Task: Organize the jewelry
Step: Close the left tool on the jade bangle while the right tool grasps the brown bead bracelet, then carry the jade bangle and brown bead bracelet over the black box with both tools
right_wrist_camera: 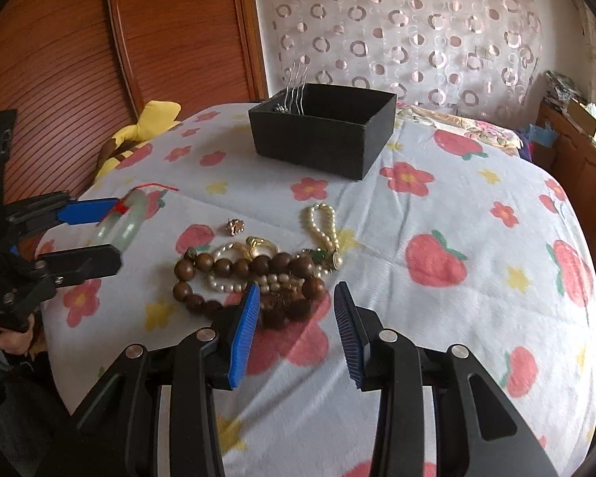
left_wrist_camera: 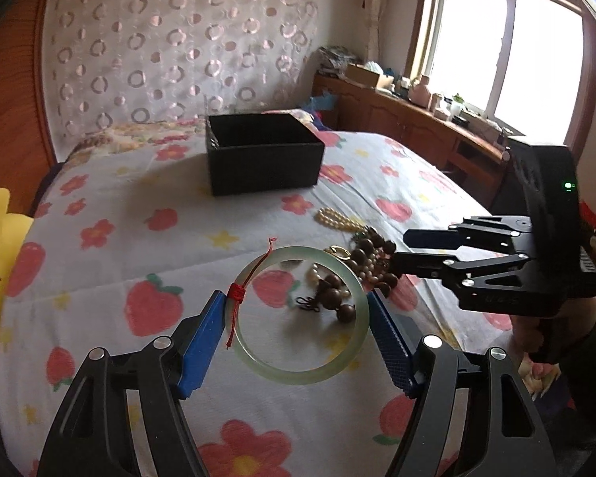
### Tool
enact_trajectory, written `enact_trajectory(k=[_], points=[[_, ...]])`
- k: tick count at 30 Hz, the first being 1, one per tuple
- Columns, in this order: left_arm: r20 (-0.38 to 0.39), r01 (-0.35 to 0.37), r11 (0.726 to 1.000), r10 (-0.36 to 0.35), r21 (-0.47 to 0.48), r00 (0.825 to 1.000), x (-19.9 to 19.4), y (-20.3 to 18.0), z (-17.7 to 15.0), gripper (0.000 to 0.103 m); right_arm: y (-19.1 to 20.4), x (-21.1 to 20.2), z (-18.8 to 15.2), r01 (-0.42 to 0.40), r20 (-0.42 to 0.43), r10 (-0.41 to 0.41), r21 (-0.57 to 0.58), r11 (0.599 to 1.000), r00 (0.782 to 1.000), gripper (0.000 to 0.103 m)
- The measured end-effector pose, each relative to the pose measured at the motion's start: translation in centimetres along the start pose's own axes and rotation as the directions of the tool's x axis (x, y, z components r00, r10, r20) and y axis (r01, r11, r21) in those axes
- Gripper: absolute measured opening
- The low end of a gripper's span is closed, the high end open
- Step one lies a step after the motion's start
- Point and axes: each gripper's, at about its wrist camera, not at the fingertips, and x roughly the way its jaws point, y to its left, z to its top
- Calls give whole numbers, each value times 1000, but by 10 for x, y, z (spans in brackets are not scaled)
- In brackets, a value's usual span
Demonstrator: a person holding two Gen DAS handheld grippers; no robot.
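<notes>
L claw [left_wrist_camera: 298, 330] is clenched on the green bangle [left_wrist_camera: 300, 373], its blue pads pressing the ring's two sides, w/ the bangle lifted clear of the bed sheet [left_wrist_camera: 139, 183]. A red thread [left_wrist_camera: 237, 293] is knotted round the bangle next to the L pad, one end trailing up and one down. In the R wrist view the same bangle [right_wrist_camera: 123, 218] sits between that claw's fingers at the far left, above the sheet.

R claw [right_wrist_camera: 296, 330] is released: pads apart, nothing between them, hovering just short of the jewelry pile. In the L wrist view it [left_wrist_camera: 401, 250] comes in from the right w/ fingertips at the pile's edge; can't tell if it touches any beads.

Just ahead of the R claw lies the pile: a brown wooden bead bracelet [right_wrist_camera: 226, 268] on top, tangled w/ a white pearl strand [right_wrist_camera: 226, 284] and a gold piece [right_wrist_camera: 258, 244]. A bit further, a cream pearl bracelet [right_wrist_camera: 325, 224] lies stretched out, and a small gold trinket [right_wrist_camera: 234, 225] sits apart to the left of it.

Well beyond, past both claws, the black box [right_wrist_camera: 322, 135] stands open on the bed w/ metal hairpins [right_wrist_camera: 296, 87] sticking up from its back left corner. A yellow plush toy [right_wrist_camera: 147, 127] is at the bed's left edge. Far back: a circle-pattern curtain [right_wrist_camera: 397, 28].
</notes>
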Motion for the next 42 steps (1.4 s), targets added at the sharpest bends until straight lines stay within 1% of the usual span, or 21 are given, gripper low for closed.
enact_trajectory(k=[1,5,6,7,11,14,17,19,20,21,23,28,32,36,42], points=[[5,-4,1000,4,-1,1000,-2,1,0,69,-3,2,2,7,0,-7,13,1000,1000,37],[15,-5,1000,5,-9,1000,-5,4,1,69,-8,6,6,24,-8,-23,36,999,1000,30],[17,-5,1000,5,-10,1000,-5,4,0,69,-9,8,6,30,-14,-30,38,999,999,27],[17,-6,1000,6,-10,1000,-5,4,0,69,-12,9,5,36,-24,-35,41,998,999,26],[17,-7,1000,7,-11,1000,-7,6,-1,69,-14,12,8,45,-36,-43,50,998,998,26],[19,-8,1000,8,-14,1000,-8,8,-1,69,-11,21,11,24,-61,-21,47,999,998,26],[18,-8,1000,8,-15,1000,-8,9,-1,69,-5,25,14,25,-74,-23,28,999,997,26],[19,-11,1000,11,-15,1000,-9,9,-1,69,-4,24,13,7,-76,-5,30,1000,997,15],[20,-11,1000,11,-17,1000,-9,9,-2,69,-3,23,12,7,-76,-5,23,1000,997,15],[20,-11,1000,11,-17,1000,-9,9,-2,69,-1,20,10,14,-71,-13,10,1000,997,15],[20,-12,1000,12,-18,1000,-9,10,-2,69,1,13,9,0,-51,0,4,1000,999,15],[27,-20,1000,20,-21,999,-11,11,-1,69,8,-18,16,-8,29,8,-25,1000,1000,15],[36,-23,999,24,-25,999,-12,11,0,69,17,-42,29,-7,89,12,-57,998,996,15],[45,-19,999,20,-30,999,-13,13,4,69,20,-57,44,-7,129,18,-83,997,992,15],[71,-34,999,36,-26,997,-18,15,14,69,22,-76,74,27,187,-4,-121,992,982,15]])
